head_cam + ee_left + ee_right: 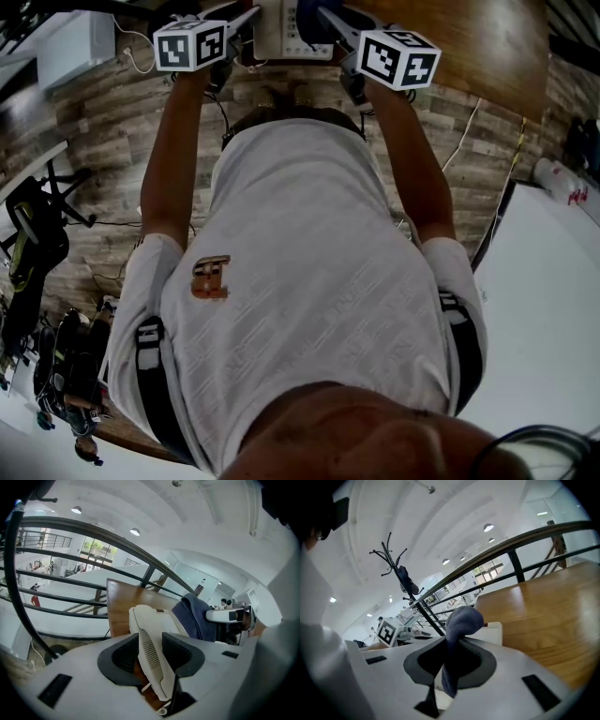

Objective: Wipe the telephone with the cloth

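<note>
Telephone (281,28) sits on the wood counter (543,620), straight ahead of the person, with one claw on each side of it. The left claw (151,640) is at the telephone's left edge. Its jaws stand wide apart with the white handset (146,626) lying between them. A gap shows at the left pad and the right pad is close beside the handset, so I read this as not gripped. The handset's long axis runs straight away along the claw's own line, from the near end low between the jaws to the far end up on the telephone body. The right claw (453,645) is at the telephone's right side, clamped on the dark blue cloth (461,620), which is bunched in a lobe above the pads with a tail hanging below. From this claw, a white corner of the telephone shows just behind and right of the cloth. From the left gripper view, the cloth stands against the telephone's right flank — touching or just short of it, I cannot tell which. Judgement: the cloth hand is the one to move. The telephone lies ahead and to its left, so a wipe would sweep leftward across the body toward the handset, along the handset's length rather than across it.
</note>
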